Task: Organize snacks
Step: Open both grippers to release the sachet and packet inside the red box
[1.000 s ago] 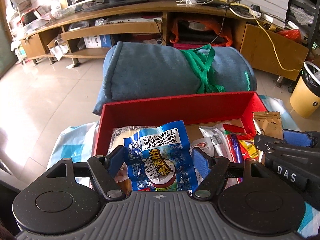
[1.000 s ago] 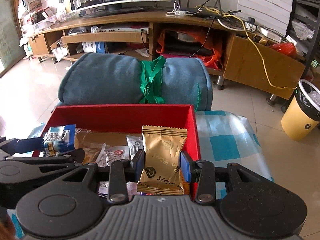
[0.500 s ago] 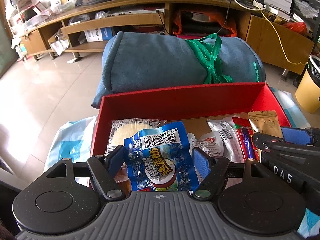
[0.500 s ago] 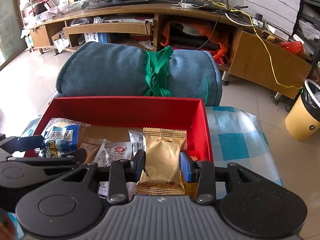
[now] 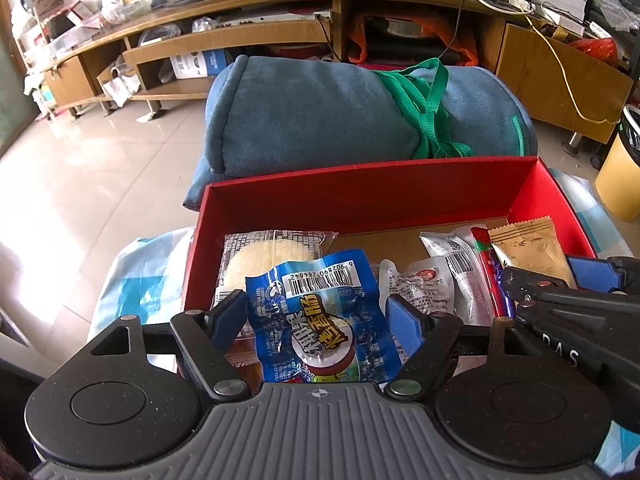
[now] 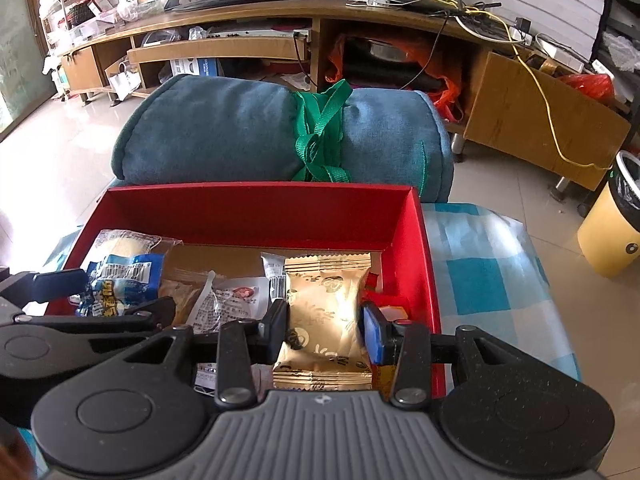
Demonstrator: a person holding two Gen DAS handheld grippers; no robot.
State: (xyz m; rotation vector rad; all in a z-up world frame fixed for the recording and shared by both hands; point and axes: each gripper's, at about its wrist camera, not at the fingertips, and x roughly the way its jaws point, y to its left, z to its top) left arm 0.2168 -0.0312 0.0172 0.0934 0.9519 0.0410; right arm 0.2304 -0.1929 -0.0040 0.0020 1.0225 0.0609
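A red box stands on the checked cloth and holds several snacks. My left gripper hangs over the box's near left part. A blue snack packet with a barcode sits between its fingers, and the jaws are starting to open while the pads still touch it. To the right, my right gripper is shut on a gold snack packet over the near right corner of the red box. The left wrist view also shows that gold packet, and the right wrist view the blue packet.
A round cake in clear wrap, a white packet and a red stick lie in the box. Behind it lies a rolled blue blanket with a green strap. A yellow bin stands right, a wooden bench beyond.
Both packets stay between the same fingers. The box and blanket have drifted slightly up in both views; nothing else has shifted.
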